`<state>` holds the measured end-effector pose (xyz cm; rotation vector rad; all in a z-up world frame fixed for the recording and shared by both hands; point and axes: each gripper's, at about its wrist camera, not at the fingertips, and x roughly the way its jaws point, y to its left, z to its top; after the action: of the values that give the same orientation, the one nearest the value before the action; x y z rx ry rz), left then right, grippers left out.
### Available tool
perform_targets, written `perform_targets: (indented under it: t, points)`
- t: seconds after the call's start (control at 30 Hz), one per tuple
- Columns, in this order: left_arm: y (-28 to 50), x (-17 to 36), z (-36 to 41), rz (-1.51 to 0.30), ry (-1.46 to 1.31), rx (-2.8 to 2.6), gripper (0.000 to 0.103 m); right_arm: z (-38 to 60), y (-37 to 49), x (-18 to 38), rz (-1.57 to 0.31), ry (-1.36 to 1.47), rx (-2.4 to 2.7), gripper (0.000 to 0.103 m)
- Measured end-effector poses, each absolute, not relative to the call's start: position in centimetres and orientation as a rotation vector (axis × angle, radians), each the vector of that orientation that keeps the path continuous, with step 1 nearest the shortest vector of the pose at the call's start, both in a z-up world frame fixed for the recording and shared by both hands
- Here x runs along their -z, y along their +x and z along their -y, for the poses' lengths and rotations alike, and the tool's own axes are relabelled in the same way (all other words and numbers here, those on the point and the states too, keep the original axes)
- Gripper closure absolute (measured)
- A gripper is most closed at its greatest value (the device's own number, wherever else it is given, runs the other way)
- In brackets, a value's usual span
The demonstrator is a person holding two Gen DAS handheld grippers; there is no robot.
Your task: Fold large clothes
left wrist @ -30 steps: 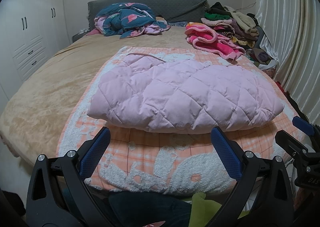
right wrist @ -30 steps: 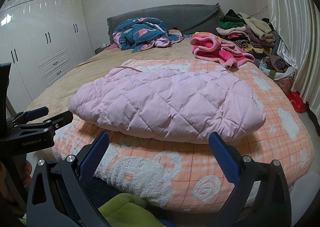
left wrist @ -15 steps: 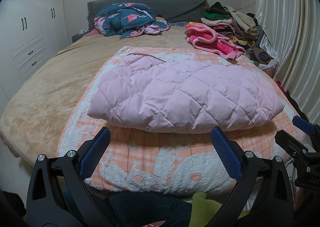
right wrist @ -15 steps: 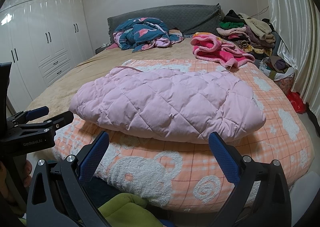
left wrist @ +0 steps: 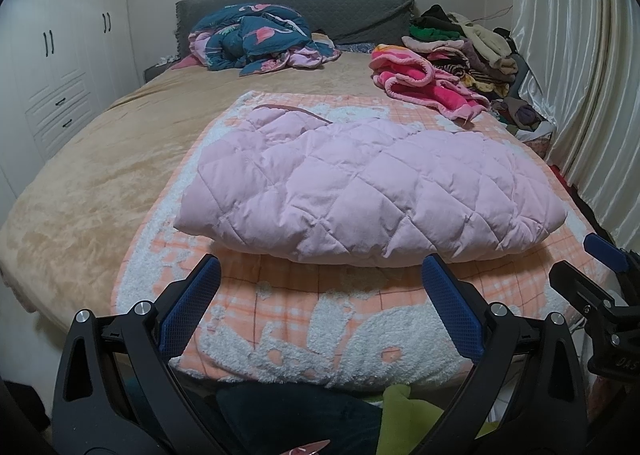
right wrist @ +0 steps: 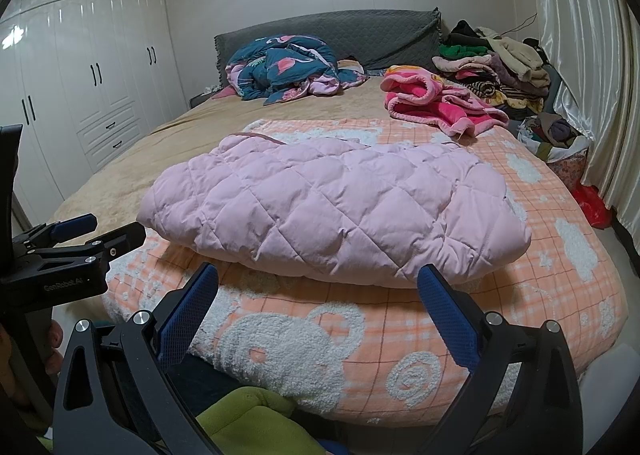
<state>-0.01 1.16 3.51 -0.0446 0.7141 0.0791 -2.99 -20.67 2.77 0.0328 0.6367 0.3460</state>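
1. Now the pink quilted jacket (left wrist: 368, 191) lies folded into a thick bundle on the orange checked blanket (left wrist: 348, 319) with white fluffy bear shapes, near the foot of the bed (left wrist: 80, 191).
2. The left gripper (left wrist: 320, 295) is held just in front of the jacket's near edge, with its blue-padded fingers (left wrist: 190, 309) spread wide and nothing between them.
3. The right gripper (right wrist: 318, 301) is beside it at the same edge, also released and not touching the cloth.
4. In the right wrist view, the left gripper appears from the side at the left border, low beside the blanket corner.
5. Farther back, a dark blue flamingo duvet (right wrist: 288, 67) is crumpled against the grey headboard (right wrist: 336, 31).
6. A bright pink fleece garment (right wrist: 440, 103) lies near the pile of clothes (right wrist: 496, 67) at the curtain (right wrist: 588, 55) side.
7. White wardrobes (right wrist: 80, 87) stand along the left wall.
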Motion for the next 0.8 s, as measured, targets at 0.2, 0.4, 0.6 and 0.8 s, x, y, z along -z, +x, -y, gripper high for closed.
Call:
perform_targets:
  t: [0.2, 0.4, 0.6, 0.8]
  points:
    - [-0.1, -3.0, -1.6, -0.728, -0.052, -0.072, 0.009, 20.5, -3.0, -2.7, -0.638, 0.032, -0.343, 0.004]
    - [0.0, -2.6, -1.8, -0.741, -0.062, -0.077, 0.009, 20.7, -3.1, -2.7, -0.640, 0.037, -0.334, 0.004]
    - [0.4, -1.9, -2.7, -0.747, -0.073, -0.105, 0.009, 22.2, -2.9, -2.4, -0.624, 0.072, -0.281, 0.004]
    - [3.3, 0.2, -9.3, -0.781, -0.128, -0.285, 0.009, 32.2, -1.8, -0.2, -0.575, 0.164, 0.016, 0.004]
